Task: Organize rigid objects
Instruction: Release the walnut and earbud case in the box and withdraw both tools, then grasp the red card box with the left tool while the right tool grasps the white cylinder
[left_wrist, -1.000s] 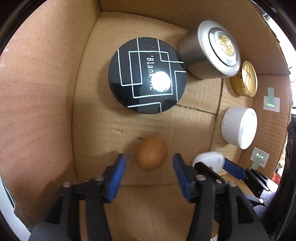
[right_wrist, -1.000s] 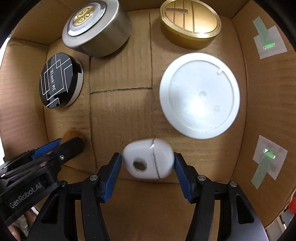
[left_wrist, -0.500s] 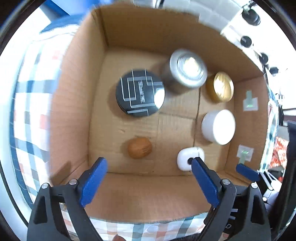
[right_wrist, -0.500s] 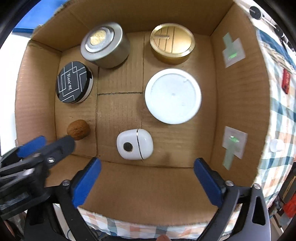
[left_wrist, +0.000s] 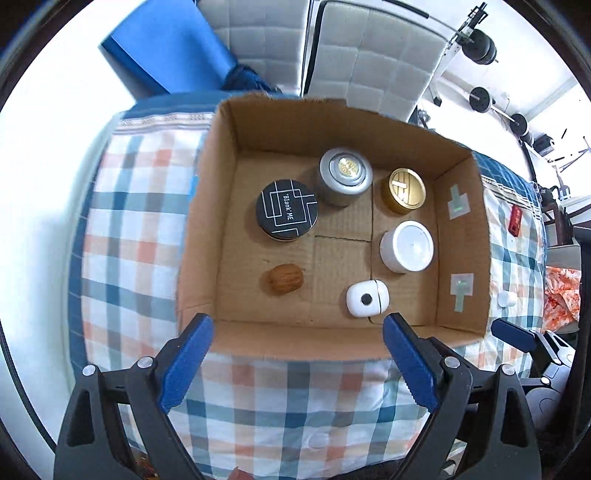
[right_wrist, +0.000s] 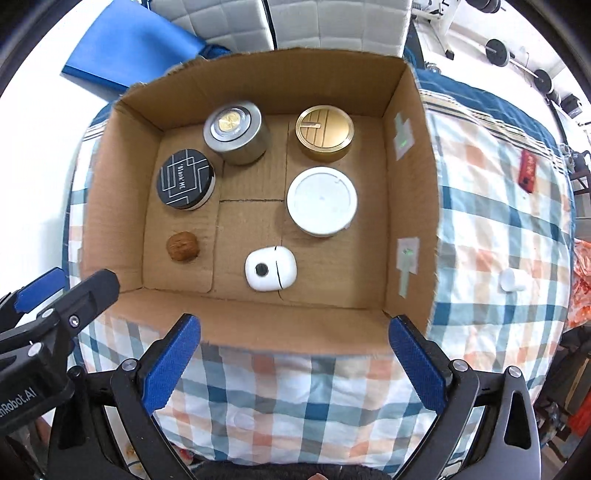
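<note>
An open cardboard box (left_wrist: 207, 236) (right_wrist: 110, 192) sits on a checked cloth. Inside lie a walnut (left_wrist: 285, 283) (right_wrist: 183, 246), a white earbud case (left_wrist: 366, 298) (right_wrist: 270, 268), a black tin (left_wrist: 287, 209) (right_wrist: 186, 178), a silver tin (left_wrist: 345, 176) (right_wrist: 236, 132), a gold tin (left_wrist: 406, 190) (right_wrist: 324, 133) and a white round jar (left_wrist: 407, 246) (right_wrist: 322, 201). My left gripper (left_wrist: 297, 363) hangs open above the box's near wall, nothing between its blue pads. My right gripper (right_wrist: 293, 363) is likewise open and empty, high over the near wall.
The checked cloth (left_wrist: 140, 206) (right_wrist: 491, 221) spreads around the box. A small white cap (right_wrist: 511, 280) and a red item (right_wrist: 527, 170) lie on it to the right. A blue mat (left_wrist: 166, 48) and white padded panels stand behind. Barbell weights (left_wrist: 480, 99) are far right.
Both grippers opened wide, left the walnut and the white earbud case on the box floor, and rose well above the box. The whole box and the cloth around it now show.
</note>
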